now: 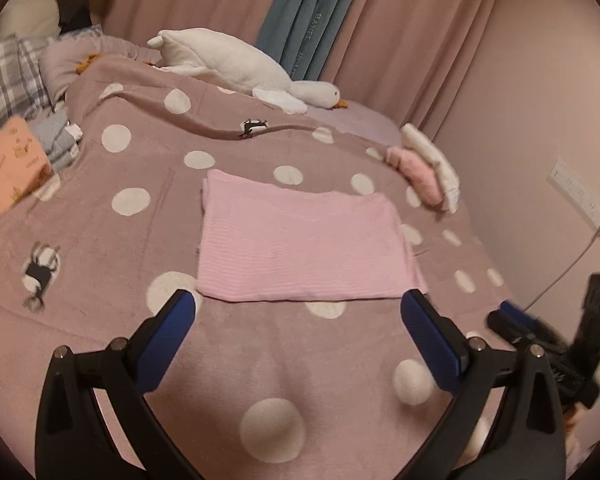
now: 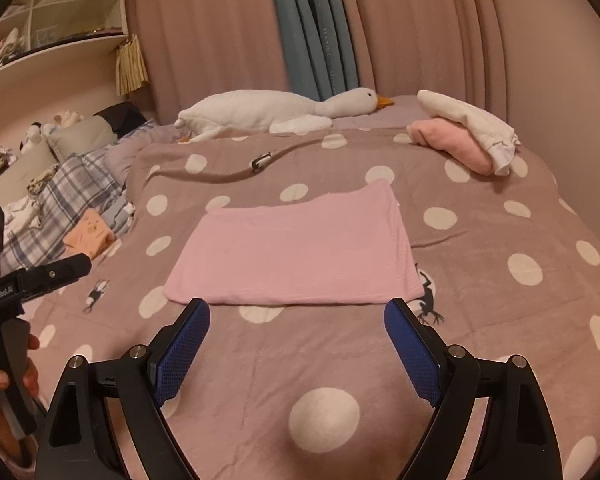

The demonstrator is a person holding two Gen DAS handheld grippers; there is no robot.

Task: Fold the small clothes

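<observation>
Left wrist view showed the left gripper (image 1: 298, 312) spread wide and empty above the folded pink cloth (image 1: 306, 244) on the polka-dot blanket (image 1: 140, 160); the right gripper (image 2: 298, 320) likewise gaped empty.

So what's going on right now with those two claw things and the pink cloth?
Left gripper open, empty. Right gripper open, empty. Pink cloth folded flat on the dotted blanket, just beyond both. Nothing in the way.

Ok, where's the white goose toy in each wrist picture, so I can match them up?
Left wrist view: goose toy upper middle, head pointing right, beyond the pink cloth.
Right wrist view: goose toy upper middle, head pointing right, left of the pink and white pile.
Shared landmark: blue curtain behind the goose.
</observation>
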